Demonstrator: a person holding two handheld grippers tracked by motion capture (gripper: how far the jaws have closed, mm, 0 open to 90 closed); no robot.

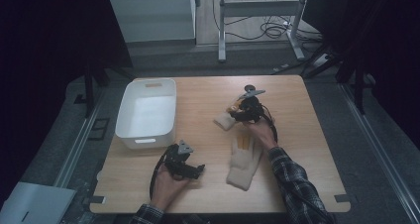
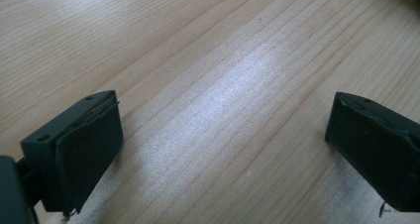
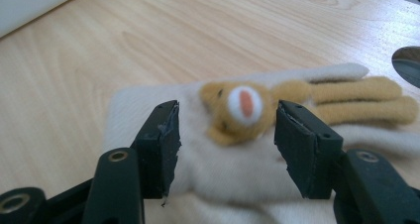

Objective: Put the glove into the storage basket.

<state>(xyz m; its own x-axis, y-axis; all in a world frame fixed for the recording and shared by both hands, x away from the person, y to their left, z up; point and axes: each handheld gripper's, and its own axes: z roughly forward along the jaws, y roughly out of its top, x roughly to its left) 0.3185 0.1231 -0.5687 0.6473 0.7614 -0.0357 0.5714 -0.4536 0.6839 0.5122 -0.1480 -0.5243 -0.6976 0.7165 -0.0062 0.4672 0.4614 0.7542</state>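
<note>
A cream knitted glove [image 3: 148, 105] with a tan plush animal face [image 3: 240, 107] lies flat on the wooden table [image 1: 302, 115]. My right gripper [image 3: 228, 107] hangs low over it, jaws apart on either side of the face, with a gap showing at the left pad [image 3: 168, 135]. In the high view that glove [image 1: 224, 121] pokes out left of the right gripper [image 1: 236, 114]. A second cream glove [image 1: 243, 159] lies closer to me, beside the right forearm. My left gripper [image 2: 225, 100] stands wide open over bare wood; seen from above, the left gripper [image 1: 197, 169] rests near the front edge.
A white plastic bin [image 1: 143, 140] with nothing in it stands at the table's left. Beyond the far edge are a metal frame [image 1: 222, 30] and loose cables [image 1: 275, 30] on the floor. Bare wood stretches along the table's right side.
</note>
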